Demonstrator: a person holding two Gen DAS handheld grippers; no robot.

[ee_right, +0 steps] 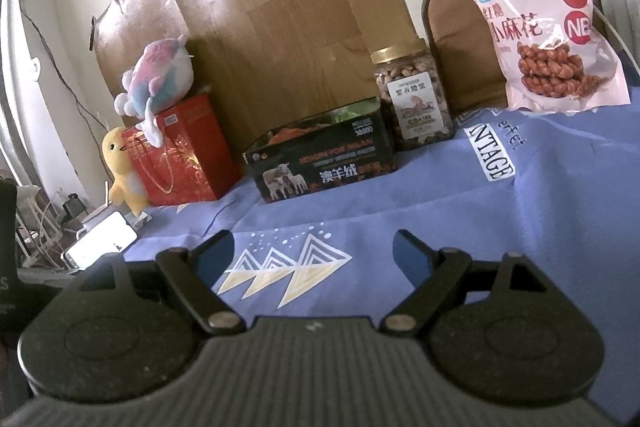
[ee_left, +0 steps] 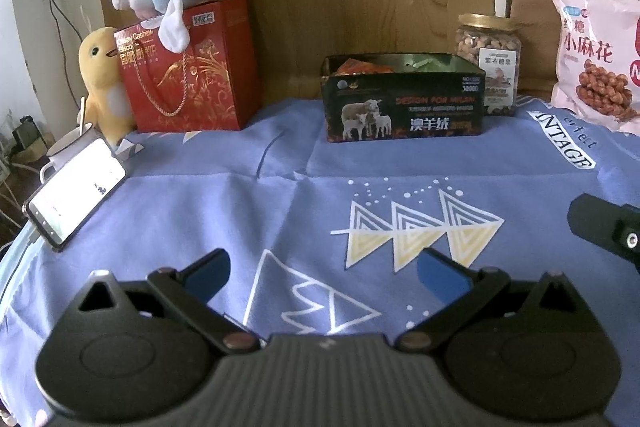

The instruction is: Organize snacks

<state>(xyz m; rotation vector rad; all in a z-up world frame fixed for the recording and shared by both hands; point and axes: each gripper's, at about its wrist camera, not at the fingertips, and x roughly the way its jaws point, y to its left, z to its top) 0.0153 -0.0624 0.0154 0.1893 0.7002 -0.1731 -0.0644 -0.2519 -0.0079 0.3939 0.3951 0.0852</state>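
Left gripper (ee_left: 324, 273): fingers spread, empty, over the cloth's near edge.
Right gripper (ee_right: 314, 255): spread, empty too.
Tin (ee_left: 404, 99): open-topped at the far edge, likely collecting packets.
Jar (ee_left: 489, 63): touching its right.
Pink bag (ee_right: 548, 27): propped upright, far-right corner.

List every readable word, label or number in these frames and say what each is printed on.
"DESIGN FOR MILAN" and "澳羊绒": front of the black tin.
"小麻花": pink snack bag.
"Cashew Biscu...", cut off: red gift bag.
"NTAGE", partly cut off: blue cloth.
The nut jar label, the tin's small print and the phone screen are too blurred to read.
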